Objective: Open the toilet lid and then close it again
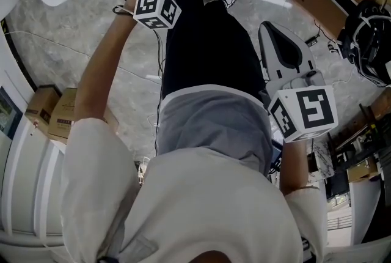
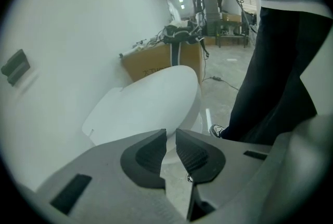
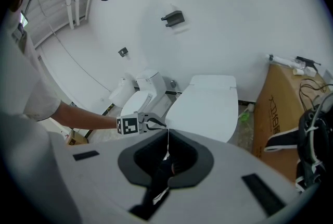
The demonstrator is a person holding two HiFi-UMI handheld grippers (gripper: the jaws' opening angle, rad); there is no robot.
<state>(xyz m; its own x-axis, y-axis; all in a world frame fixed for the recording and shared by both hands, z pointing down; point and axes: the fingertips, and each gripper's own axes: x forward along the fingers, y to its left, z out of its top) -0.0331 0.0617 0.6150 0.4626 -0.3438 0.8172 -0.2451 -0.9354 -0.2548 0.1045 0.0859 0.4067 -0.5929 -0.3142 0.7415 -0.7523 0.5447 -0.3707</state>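
The toilet lid point(image 3: 205, 106) is lying shut and flat on its bowl. Its long axis is running from the white wall point(image 3: 218, 25) out over the floor point(image 2: 229, 69), with the squared hinge end sitting by the wall and the rounded front end pointing toward the person's dark trouser legs point(image 2: 281, 72).

The left gripper point(image 2: 171, 137) is pointing down just beside that rounded front edge. Its jaws are standing slightly apart, released, with nothing between them. The right gripper point(image 3: 167, 139) is hanging well back from the toilet, its jaws clenched together on nothing.

A cardboard box point(image 3: 278, 108) is standing just beside the toilet and is carrying dark print, which is too small to read. A second toilet point(image 3: 136, 100) is standing on the lid's other side.
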